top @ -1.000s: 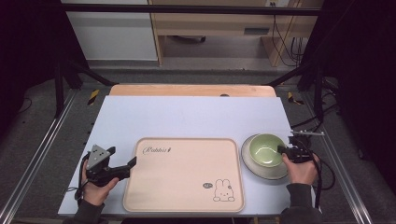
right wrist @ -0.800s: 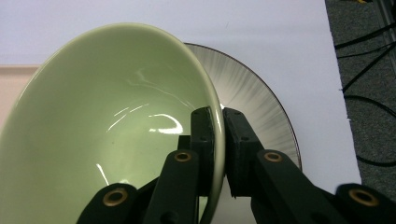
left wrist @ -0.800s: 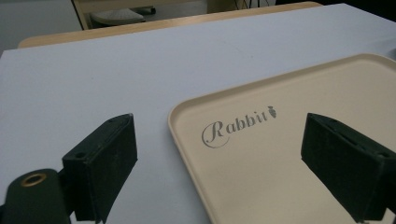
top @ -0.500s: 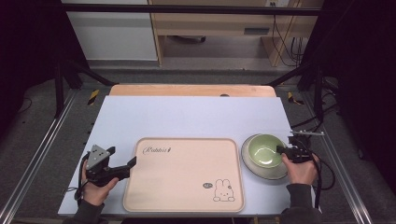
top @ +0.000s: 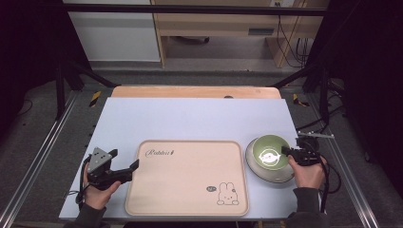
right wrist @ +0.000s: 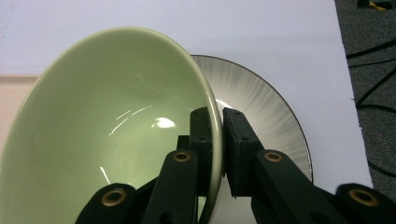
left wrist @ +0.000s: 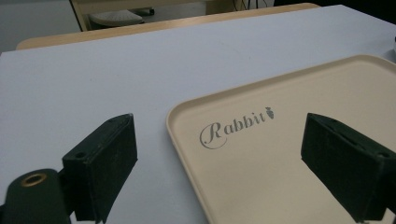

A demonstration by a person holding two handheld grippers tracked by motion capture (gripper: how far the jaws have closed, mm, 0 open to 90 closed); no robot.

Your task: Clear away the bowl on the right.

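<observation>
Right gripper view: the right gripper (right wrist: 215, 140) is seen clamped on the rim of the green bowl (right wrist: 107, 140), one jaw inside the wall, one outside.
Bowl position: it is held tilted over the grey plate (right wrist: 275, 121), near the table's (top: 190, 118) front right corner, just right of the tray (top: 187, 175).
Left gripper (left wrist: 224, 158): its jaws are held apart, nothing between the pads, over the tray's left edge.
Handling: the bowl is judged stiff, glazed, slippery and breakable.
Hold: the rim is best pinched deep and kept level, so slipping is avoided.
</observation>
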